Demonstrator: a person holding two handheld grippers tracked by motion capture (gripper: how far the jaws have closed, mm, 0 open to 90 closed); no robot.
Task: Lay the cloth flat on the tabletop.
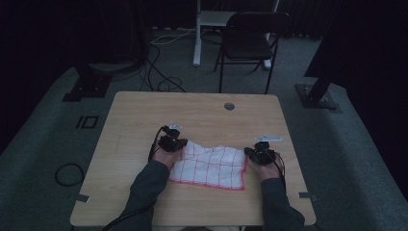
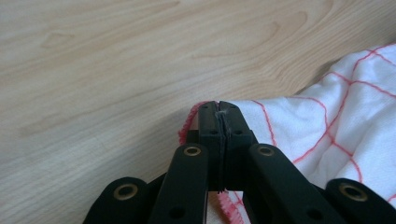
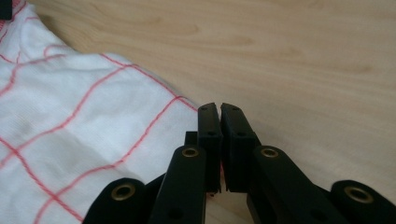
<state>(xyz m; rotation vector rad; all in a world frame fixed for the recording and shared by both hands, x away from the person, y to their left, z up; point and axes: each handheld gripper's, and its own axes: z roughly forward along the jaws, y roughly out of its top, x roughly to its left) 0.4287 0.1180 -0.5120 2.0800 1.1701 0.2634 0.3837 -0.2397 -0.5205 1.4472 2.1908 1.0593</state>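
Observation:
A white cloth (image 1: 211, 166) with a red grid and red hem lies rumpled on the wooden table (image 1: 139, 125), near its front edge. My left gripper (image 1: 172, 142) sits at the cloth's far left corner. In the left gripper view its jaws (image 2: 219, 106) are pressed together with the red hem (image 2: 187, 125) pinched between them. My right gripper (image 1: 260, 153) is at the cloth's far right corner. In the right gripper view it (image 3: 219, 108) is shut too; the cloth (image 3: 70, 121) runs up to the left jaw and a bit of red edge shows in the slit.
A round grommet hole (image 1: 229, 106) sits near the table's far edge. Behind the table stand a black folding chair (image 1: 250, 43) and a white desk leg (image 1: 197, 43). Cables (image 1: 159, 72) lie on the grey floor, with black stand bases at both sides.

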